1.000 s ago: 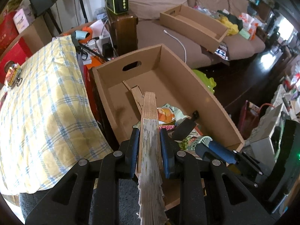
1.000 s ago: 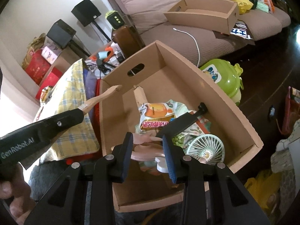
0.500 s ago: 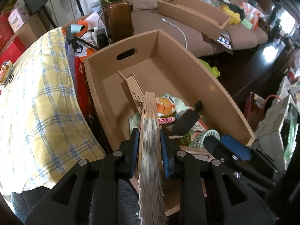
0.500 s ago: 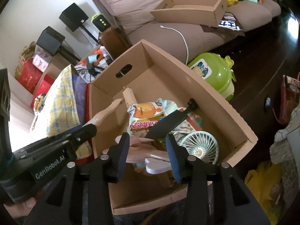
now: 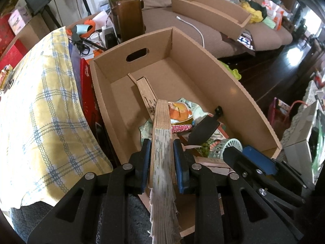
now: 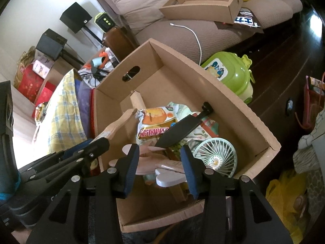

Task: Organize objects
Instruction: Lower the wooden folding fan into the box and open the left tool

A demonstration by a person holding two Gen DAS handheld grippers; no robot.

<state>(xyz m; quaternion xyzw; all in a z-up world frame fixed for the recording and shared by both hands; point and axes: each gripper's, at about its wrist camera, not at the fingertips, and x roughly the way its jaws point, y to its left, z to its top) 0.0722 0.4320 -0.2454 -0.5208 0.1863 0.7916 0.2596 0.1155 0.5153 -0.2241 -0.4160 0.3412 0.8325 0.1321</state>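
Note:
My left gripper (image 5: 161, 159) is shut on a folded wooden fan (image 5: 162, 142), held over the near left part of an open cardboard box (image 5: 239, 93). The fan also shows in the right wrist view (image 6: 119, 122). My right gripper (image 6: 160, 163) is open and empty above the box's near end (image 6: 162, 215). Inside the box lie a snack bag (image 6: 154, 124), a black sheath knife (image 6: 182, 128), a mint hand fan (image 6: 215, 157), pink and white spoons (image 6: 162, 168) and a wooden strip (image 5: 147, 96).
A yellow plaid cloth (image 5: 40, 105) lies left of the box. A sofa (image 5: 182, 22) with a long cardboard tray (image 5: 213, 12) is behind it. A green toy container (image 6: 229, 73) stands right of the box on the dark floor.
My right gripper's jaws have spread wider and it has drawn back slightly. My left gripper has moved the wooden fan forward over the box.

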